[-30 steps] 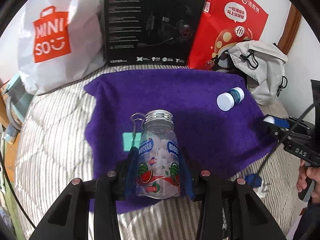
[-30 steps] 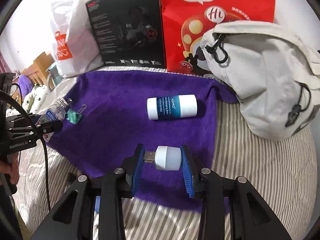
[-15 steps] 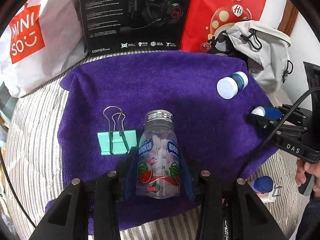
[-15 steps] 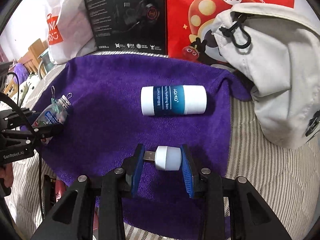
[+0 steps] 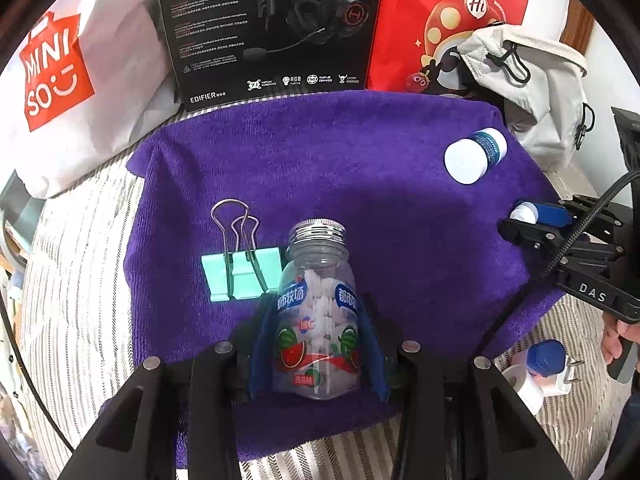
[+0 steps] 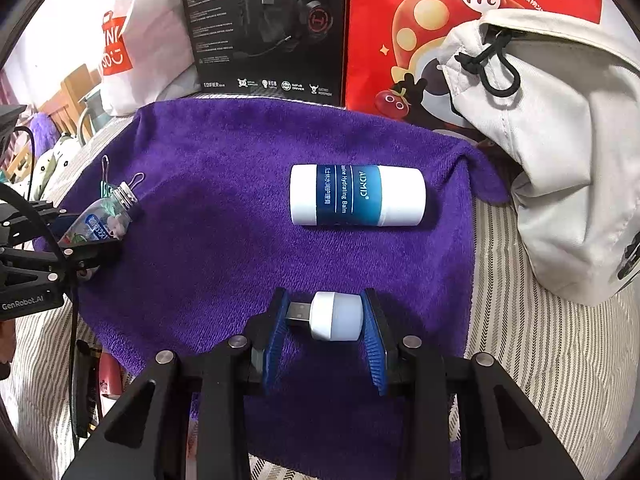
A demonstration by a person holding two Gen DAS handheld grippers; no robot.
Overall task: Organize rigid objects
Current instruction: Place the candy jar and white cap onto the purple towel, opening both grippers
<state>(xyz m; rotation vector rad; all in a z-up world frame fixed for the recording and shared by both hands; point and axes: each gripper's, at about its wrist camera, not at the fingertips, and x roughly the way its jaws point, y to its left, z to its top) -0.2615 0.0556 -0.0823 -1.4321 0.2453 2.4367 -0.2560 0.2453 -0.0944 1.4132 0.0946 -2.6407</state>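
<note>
My left gripper [image 5: 316, 312] is shut on a clear candy bottle [image 5: 318, 312] with a watermelon label and a silver screw neck, held low over the purple towel [image 5: 340, 160]. Just left of the bottle lies a mint green binder clip [image 5: 240, 270]. My right gripper [image 6: 324, 314] is shut on a small white USB light [image 6: 336, 315], its plug pointing left, above the towel's near edge. A white and blue balm tube [image 6: 356, 196] lies on its side on the towel beyond the right gripper. In the left wrist view the tube [image 5: 474, 156] lies at far right.
A black headset box [image 5: 264, 28], a red paper bag [image 5: 448, 20] and a white shopping bag [image 5: 72, 76] stand behind the towel. A grey drawstring bag [image 6: 560, 140] sits at the right. Small blue and white items [image 5: 540, 364] lie on the striped bedding [image 5: 76, 280].
Both grippers have moved forward over the towel with their loads still held. The binder clip has come into full view beside the bottle, and the balm tube looks nearer.
</note>
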